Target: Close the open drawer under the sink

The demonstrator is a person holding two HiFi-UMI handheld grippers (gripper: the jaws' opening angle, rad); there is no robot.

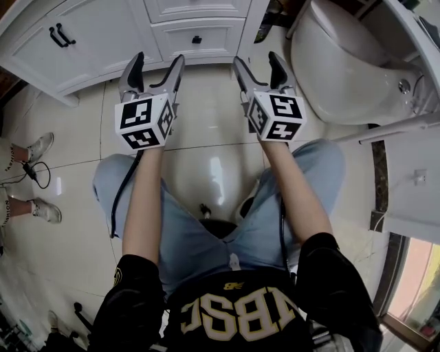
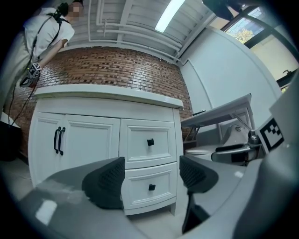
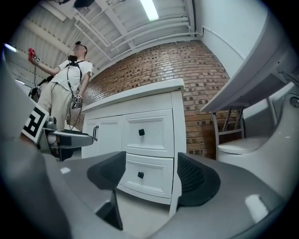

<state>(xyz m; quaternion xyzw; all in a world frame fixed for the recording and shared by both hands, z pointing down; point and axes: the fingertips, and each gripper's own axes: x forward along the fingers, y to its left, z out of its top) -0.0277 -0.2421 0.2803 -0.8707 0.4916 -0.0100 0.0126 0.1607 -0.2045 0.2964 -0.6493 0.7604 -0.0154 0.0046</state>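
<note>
A glossy pale tiled floor (image 1: pixel 206 103) runs up to a white cabinet (image 1: pixel 89 41), with a toilet (image 1: pixel 344 62) at the right. In the head view the left gripper (image 1: pixel 159 60) and right gripper (image 1: pixel 257 60) are held side by side, pointing at the cabinet, each with its jaws apart and nothing between them; the lower drawer (image 1: pixel 196 39) lies just beyond and between the two tools, clear of both, its front flush with the cabinet face; the upper drawer (image 1: pixel 196 8) is cut off by the top edge, as is the cabinet's top, so no sink shows; a second person's shoes (image 1: pixel 34 148) stand at the left edge.

In the left gripper view a brick wall (image 2: pixel 117 70) rises behind the countertop (image 2: pixel 107 93); the jaws stand wide and empty, framing the lower drawer, which sits shut like the one above it; the left pad (image 2: pixel 105 182) covers that drawer's left edge; the other gripper shows at the right.

In the right gripper view the jaws are likewise spread with nothing gripped; both drawers lie flush between and beyond them; the right pad (image 3: pixel 196 179) hides the cabinet's lower right corner; the bystander (image 3: pixel 65 88) stands far left.
</note>
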